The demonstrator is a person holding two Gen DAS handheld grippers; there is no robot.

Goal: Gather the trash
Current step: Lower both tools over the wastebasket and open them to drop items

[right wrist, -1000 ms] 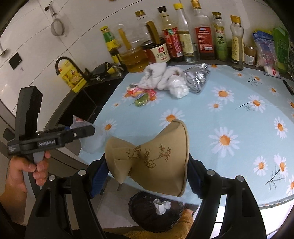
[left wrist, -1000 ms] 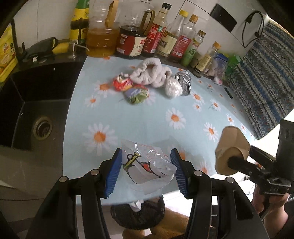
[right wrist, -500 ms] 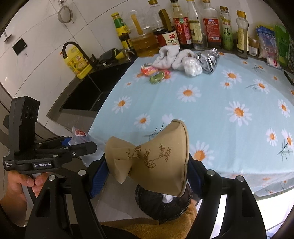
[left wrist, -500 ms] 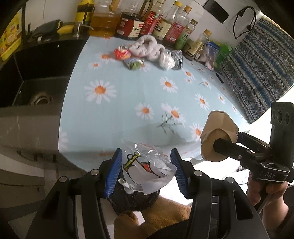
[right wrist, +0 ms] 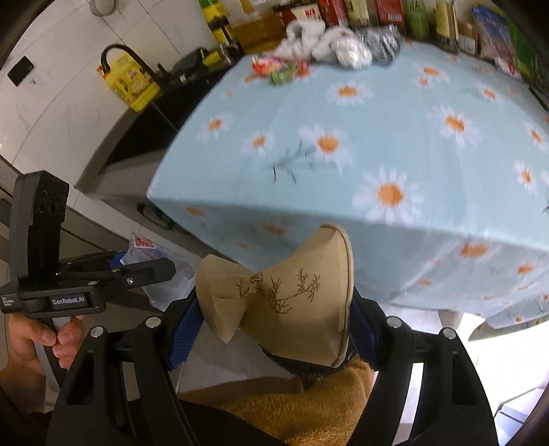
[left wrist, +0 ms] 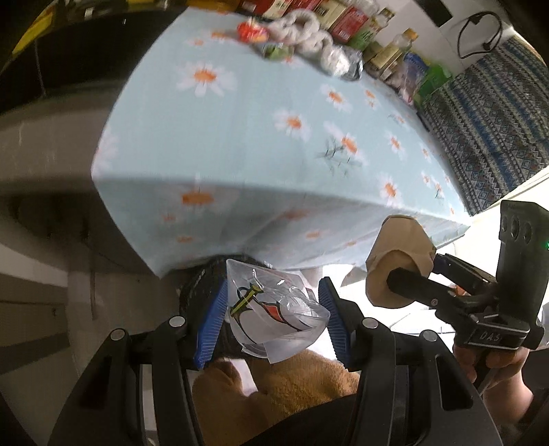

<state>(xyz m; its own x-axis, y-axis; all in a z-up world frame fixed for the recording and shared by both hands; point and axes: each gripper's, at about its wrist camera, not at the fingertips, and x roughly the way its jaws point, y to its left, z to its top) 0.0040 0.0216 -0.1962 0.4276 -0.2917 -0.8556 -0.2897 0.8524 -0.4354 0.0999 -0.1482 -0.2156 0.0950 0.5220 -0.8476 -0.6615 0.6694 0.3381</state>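
Left wrist view centres on a crumpled clear plastic wrapper (left wrist: 274, 308) printed with a black, yellow and red figure; its glossy, creased film bulges into a rough cone and sits clamped between the ribbed blue pads (left wrist: 211, 326) of the left gripper (left wrist: 272, 320), past the table's front edge. Directly behind it a round black bin (left wrist: 199, 284) with a dark liner shows only as an arc. To the right, the right gripper (left wrist: 405, 278) pinches a squashed tan paper cup (left wrist: 394, 254), matte and folded in on itself, with a person's hand (left wrist: 494, 363) wrapped around the black handle.

Right wrist view gives the cup (right wrist: 291, 291) up close: smooth kraft paper flattened into a bow-tie shape, a rolled rim along its right edge and a brown bamboo sketch on its side, gripped firmly by that tool's blue pads (right wrist: 183, 329). Only a sliver of dark bin (right wrist: 302, 363) peeks under it. This view alone shows the left gripper (right wrist: 161, 271) from the side, with the wrapper (right wrist: 161, 274) a pale crinkled mass behind it, plus a yellow oil jug (right wrist: 132, 80) beside a black faucet (right wrist: 137, 61).

Both views share the pale blue daisy-print tablecloth (left wrist: 240, 137), draped over the edge, with soft white cloth and bright wrappers (left wrist: 302, 31) lying far back near blurred bottles. Fuzzy ochre fabric (left wrist: 302, 380) fills the bottom of each frame.
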